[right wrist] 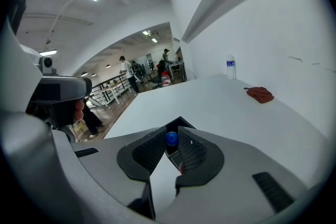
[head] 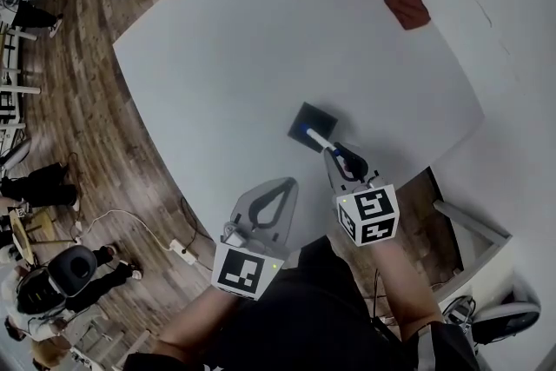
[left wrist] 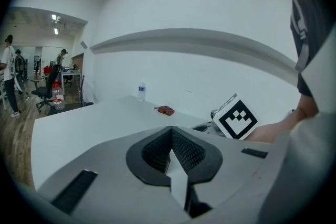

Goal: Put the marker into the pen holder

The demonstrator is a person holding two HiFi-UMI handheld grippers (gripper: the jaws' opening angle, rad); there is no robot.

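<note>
A black square pen holder (head: 314, 122) stands on the white table (head: 261, 39) near its front edge. My right gripper (head: 334, 151) is shut on a white marker (head: 318, 140) with a blue end. That blue end (head: 302, 133) points into the holder's mouth. In the right gripper view the blue end (right wrist: 171, 138) shows between the fingertips, with the pen holder (right wrist: 181, 124) just beyond it. My left gripper (head: 276, 191) hovers at the table's edge, left of the holder. It is shut and holds nothing, its jaws pressed together (left wrist: 170, 150).
A red cloth (head: 407, 7) lies at the table's far right; a water bottle (right wrist: 230, 66) stands at the far edge. Wooden floor, a power strip (head: 182, 252) and people at desks lie to the left. A wall runs along the table's right side.
</note>
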